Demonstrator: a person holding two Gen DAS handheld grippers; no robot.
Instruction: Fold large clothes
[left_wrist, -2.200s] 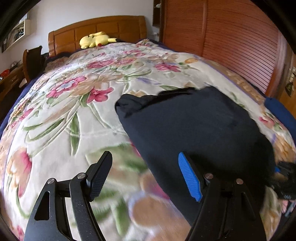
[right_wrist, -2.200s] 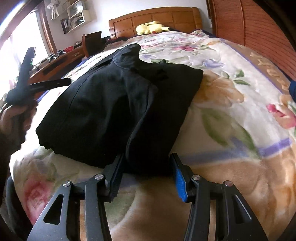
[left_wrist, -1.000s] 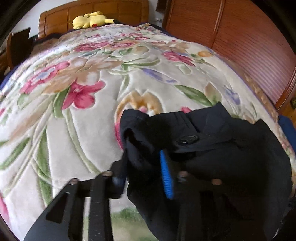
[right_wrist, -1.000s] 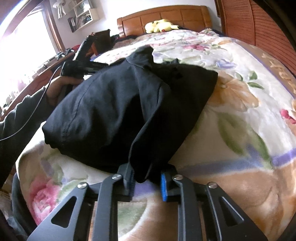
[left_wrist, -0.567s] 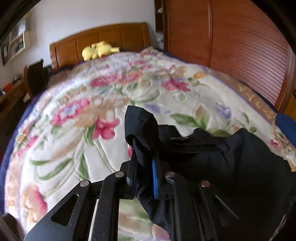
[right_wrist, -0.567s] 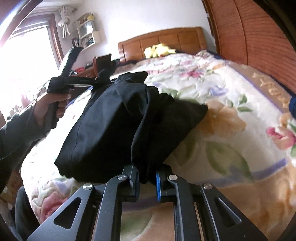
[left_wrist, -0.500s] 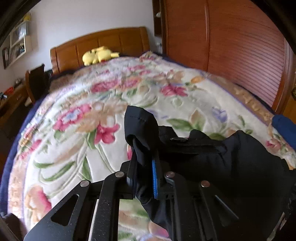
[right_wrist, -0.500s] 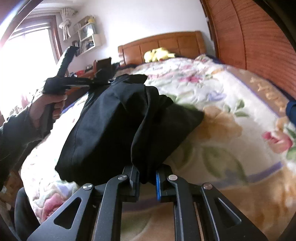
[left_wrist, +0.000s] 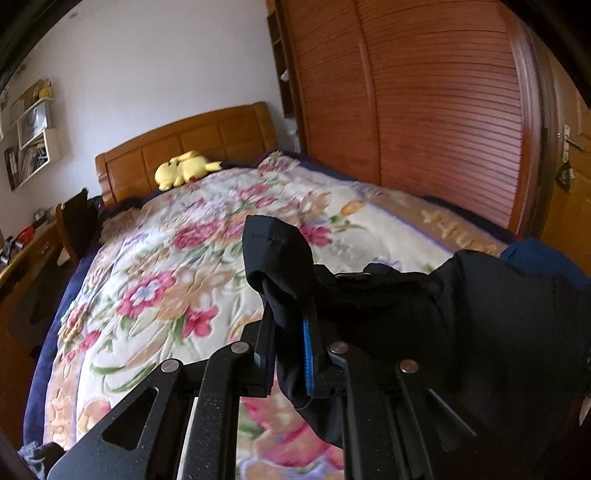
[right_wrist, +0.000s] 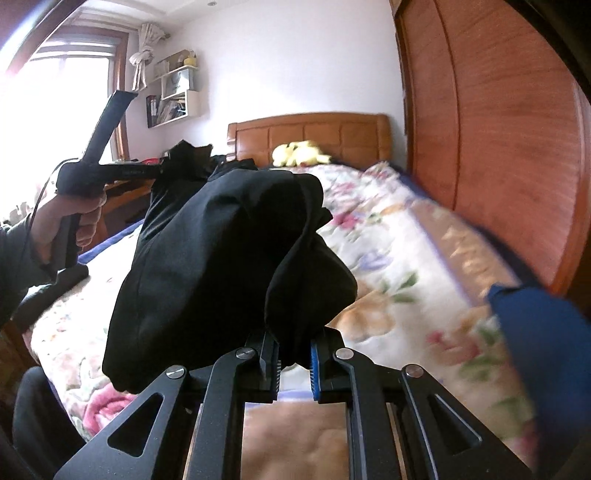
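Observation:
A black garment (left_wrist: 461, 325) hangs in the air above the floral bed cover (left_wrist: 177, 266). My left gripper (left_wrist: 290, 347) is shut on one corner of it, near a snap button. My right gripper (right_wrist: 294, 360) is shut on another edge of the same black garment (right_wrist: 221, 258). The right wrist view shows the left gripper (right_wrist: 159, 171) held in a hand at the far left, pinching the cloth's far corner. The cloth sags in folds between the two grippers.
A wooden headboard (left_wrist: 184, 147) with a yellow plush toy (left_wrist: 183, 170) stands at the far end. A red-brown slatted wardrobe (left_wrist: 424, 110) runs along the right side. A blue cloth (right_wrist: 546, 339) lies at the bed's right edge. A desk and chair (left_wrist: 74, 225) stand left.
Both grippers closed on the black garment, then lifted it off the bed; it now hangs higher between them than half a second ago.

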